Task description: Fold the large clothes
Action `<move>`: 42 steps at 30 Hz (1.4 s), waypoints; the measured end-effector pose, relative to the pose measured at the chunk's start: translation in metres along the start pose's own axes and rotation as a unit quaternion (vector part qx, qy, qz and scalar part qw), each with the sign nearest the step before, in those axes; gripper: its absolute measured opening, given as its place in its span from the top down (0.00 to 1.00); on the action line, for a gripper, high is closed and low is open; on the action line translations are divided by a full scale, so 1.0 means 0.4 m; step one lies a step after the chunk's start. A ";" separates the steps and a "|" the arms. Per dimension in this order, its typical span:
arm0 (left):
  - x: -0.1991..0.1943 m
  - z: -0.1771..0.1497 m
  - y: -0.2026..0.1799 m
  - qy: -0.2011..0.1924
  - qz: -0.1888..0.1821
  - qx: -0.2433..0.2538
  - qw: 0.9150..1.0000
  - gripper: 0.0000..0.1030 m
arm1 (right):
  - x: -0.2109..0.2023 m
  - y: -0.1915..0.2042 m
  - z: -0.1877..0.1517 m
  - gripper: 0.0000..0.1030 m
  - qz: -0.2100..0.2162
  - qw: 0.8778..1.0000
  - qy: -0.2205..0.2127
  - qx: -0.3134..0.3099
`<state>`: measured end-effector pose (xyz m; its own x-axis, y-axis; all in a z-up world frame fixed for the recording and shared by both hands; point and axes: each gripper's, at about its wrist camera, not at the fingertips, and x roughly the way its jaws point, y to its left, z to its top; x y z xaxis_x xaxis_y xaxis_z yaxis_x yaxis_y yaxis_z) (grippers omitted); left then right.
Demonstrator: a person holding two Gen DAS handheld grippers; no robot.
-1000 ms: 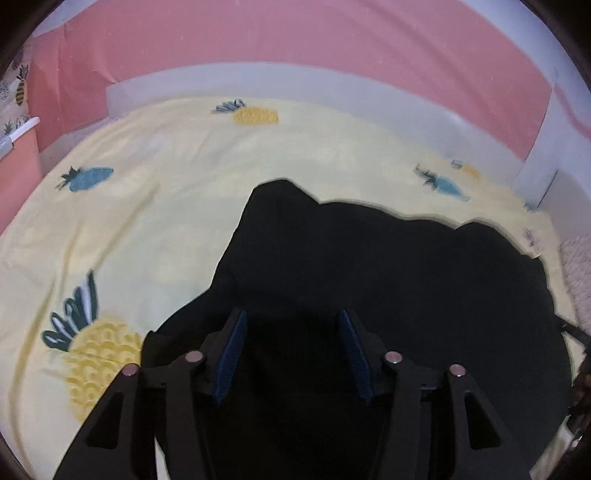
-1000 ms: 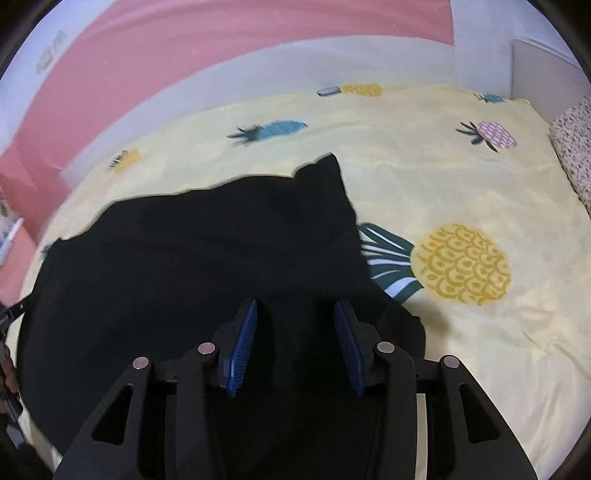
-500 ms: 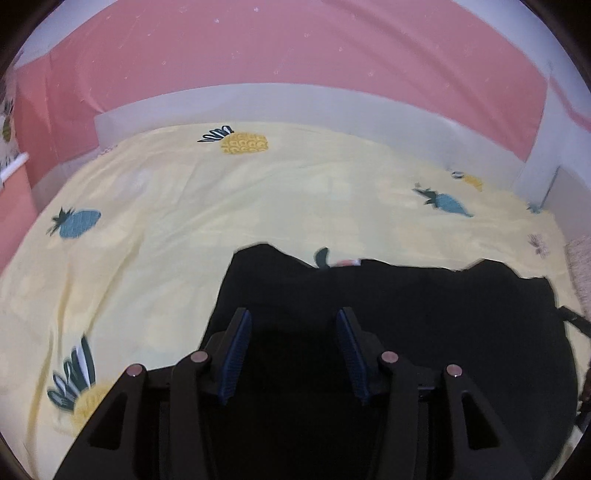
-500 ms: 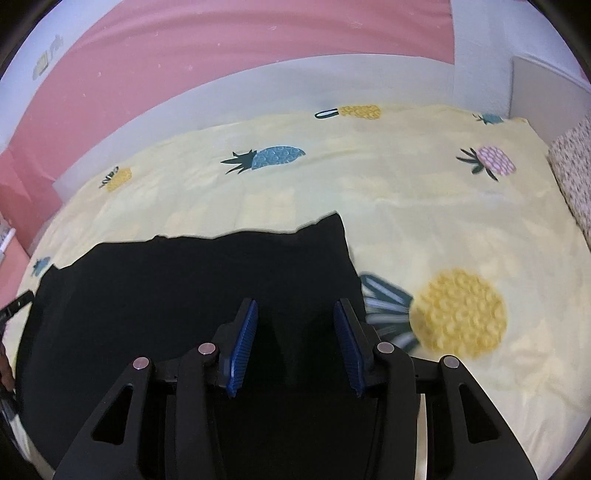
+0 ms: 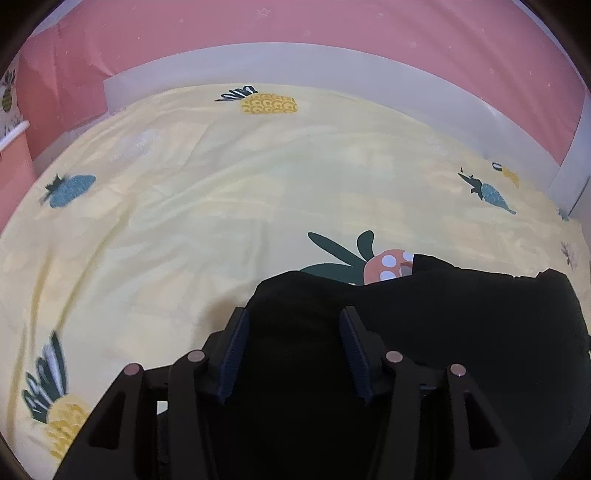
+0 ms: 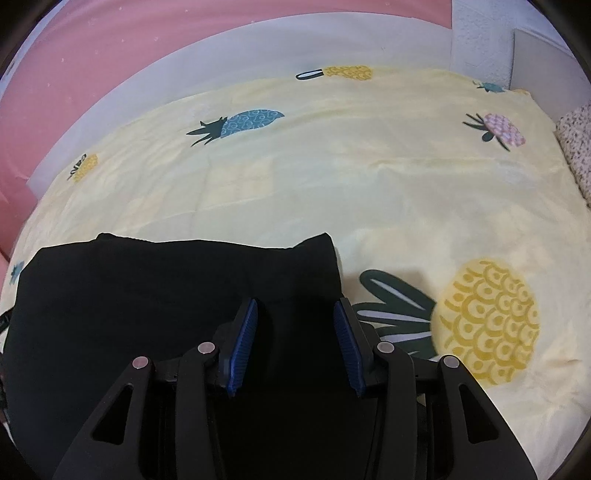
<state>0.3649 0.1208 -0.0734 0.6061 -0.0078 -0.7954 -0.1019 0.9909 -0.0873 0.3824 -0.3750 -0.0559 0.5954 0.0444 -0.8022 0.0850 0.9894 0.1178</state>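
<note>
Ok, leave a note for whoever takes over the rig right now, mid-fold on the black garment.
Left gripper: jaws apart, just been opening, black garment between them; grip unclear.
Right gripper: jaws apart over the same cloth; grip unclear.
Garment: spread across the near part of the yellow pineapple sheet, spanning both grippers.
Done: unclear, no neat fold visible.
To do: finish folding and flatten.

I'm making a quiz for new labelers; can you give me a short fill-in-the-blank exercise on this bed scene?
1. The garment lying on the bed is ____ in colour.
2. The bedsheet is pale yellow and printed with ____.
3. The pads on the right gripper are ____ in colour.
4. The wall behind the bed is ____.

Missing words: black; pineapples; blue; pink
</note>
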 end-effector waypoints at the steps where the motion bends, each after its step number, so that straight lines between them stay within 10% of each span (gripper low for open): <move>1: -0.019 0.002 -0.003 -0.005 0.003 0.005 1.000 0.48 | -0.013 0.005 0.003 0.57 -0.006 1.000 -0.004 -0.004; 27: -0.572 -0.310 -0.163 -0.047 -0.070 0.055 0.995 0.48 | -0.521 0.168 -0.286 0.57 0.058 0.993 -0.065 -0.077; 42: -0.716 -0.493 -0.228 -0.018 -0.081 0.078 0.993 0.45 | -0.657 0.208 -0.479 0.57 0.067 0.991 -0.052 -0.103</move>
<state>0.0450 0.0062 0.0439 0.6328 -0.1672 -0.7560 0.1213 0.9858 -0.1165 0.0800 -0.2779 0.0525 0.6702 0.1742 -0.7214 -0.1593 0.9832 0.0895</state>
